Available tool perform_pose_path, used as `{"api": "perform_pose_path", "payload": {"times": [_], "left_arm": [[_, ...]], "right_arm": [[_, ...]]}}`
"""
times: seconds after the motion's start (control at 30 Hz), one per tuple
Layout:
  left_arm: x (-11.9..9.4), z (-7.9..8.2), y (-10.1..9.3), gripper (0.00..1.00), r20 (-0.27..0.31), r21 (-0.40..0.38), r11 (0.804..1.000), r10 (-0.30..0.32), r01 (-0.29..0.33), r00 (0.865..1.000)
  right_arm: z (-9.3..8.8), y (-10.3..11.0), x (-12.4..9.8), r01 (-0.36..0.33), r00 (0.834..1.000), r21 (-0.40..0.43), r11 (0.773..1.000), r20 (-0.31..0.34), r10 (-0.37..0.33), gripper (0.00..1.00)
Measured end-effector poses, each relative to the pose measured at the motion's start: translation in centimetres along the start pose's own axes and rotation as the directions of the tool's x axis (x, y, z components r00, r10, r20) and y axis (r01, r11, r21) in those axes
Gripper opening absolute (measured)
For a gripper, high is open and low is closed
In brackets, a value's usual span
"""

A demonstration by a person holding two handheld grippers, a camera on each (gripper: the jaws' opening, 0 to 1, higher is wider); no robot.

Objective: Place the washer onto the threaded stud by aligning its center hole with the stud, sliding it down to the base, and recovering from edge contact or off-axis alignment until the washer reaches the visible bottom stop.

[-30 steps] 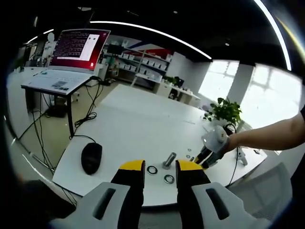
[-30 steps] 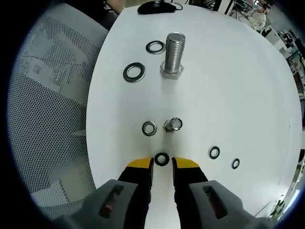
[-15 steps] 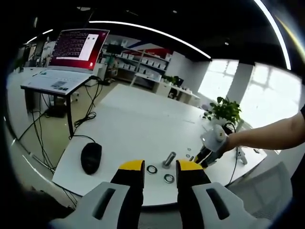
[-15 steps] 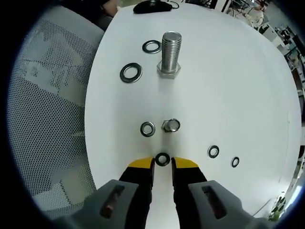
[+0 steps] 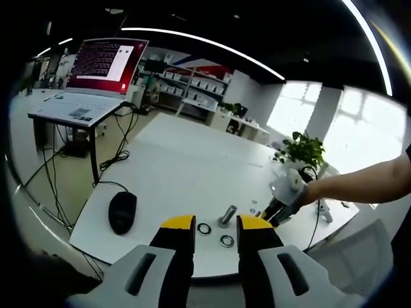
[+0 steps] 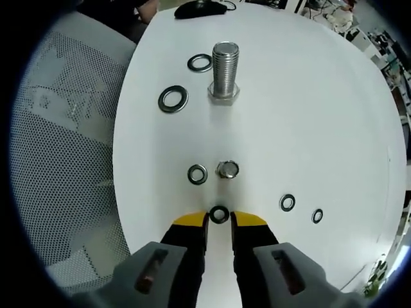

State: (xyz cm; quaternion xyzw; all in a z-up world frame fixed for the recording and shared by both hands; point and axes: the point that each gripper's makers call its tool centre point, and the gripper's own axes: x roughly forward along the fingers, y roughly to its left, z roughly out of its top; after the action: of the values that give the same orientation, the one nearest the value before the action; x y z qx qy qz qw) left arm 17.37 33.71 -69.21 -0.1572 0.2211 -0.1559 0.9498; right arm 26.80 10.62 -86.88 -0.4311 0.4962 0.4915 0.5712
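A white table (image 6: 308, 115) in an open office carries all the small hardware, with a mesh chair (image 6: 58, 147) pushed up against its edge. In the right gripper view, the right gripper (image 6: 219, 221) sits low over the table, its yellow-tipped jaws a little apart with a small dark washer (image 6: 219, 214) lying flat on the table between the tips; whether the tips touch it I cannot tell. Just beyond stand a short stud (image 6: 227, 170), seen almost end-on, and a small washer (image 6: 197, 174) lying just beside it. Off to one side lie two more small washers (image 6: 288, 203), near each other. Farther on stands a large threaded bolt (image 6: 224, 70), upright on its hex head, with a large washer (image 6: 173, 99) and a second ring (image 6: 200, 63) lying flat near it. A black mouse (image 6: 199, 8) rests at the far edge.

In the left gripper view, the left gripper (image 5: 216, 224) hangs short of the table edge, its jaws parted and holding nothing. Past the tips are two washers (image 5: 226, 241) and the large bolt, then the other gripper held by a person's arm (image 5: 359, 183). Farther back are a potted plant (image 5: 302, 149) and a laptop (image 5: 96, 70) on a side desk.
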Motion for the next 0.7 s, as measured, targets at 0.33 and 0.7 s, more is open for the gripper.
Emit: {"api": "perform_pose_path", "payload": {"times": [0.33, 0.7], "left_arm": [[0.00, -0.09, -0.08, 0.24, -0.005, 0.002, 1.000, -0.005, 0.005, 1.000], [-0.01, -0.04, 0.18, 0.24, -0.002, -0.001, 1.000, -0.001, 0.001, 1.000]], "right_arm": [[-0.17, -0.32, 0.19, 0.038, 0.999, 0.050, 0.998, 0.022, -0.039, 0.14], [0.00, -0.47, 0.04, 0.059, 0.971, 0.197, 0.979, 0.214, -0.102, 0.14]]}}
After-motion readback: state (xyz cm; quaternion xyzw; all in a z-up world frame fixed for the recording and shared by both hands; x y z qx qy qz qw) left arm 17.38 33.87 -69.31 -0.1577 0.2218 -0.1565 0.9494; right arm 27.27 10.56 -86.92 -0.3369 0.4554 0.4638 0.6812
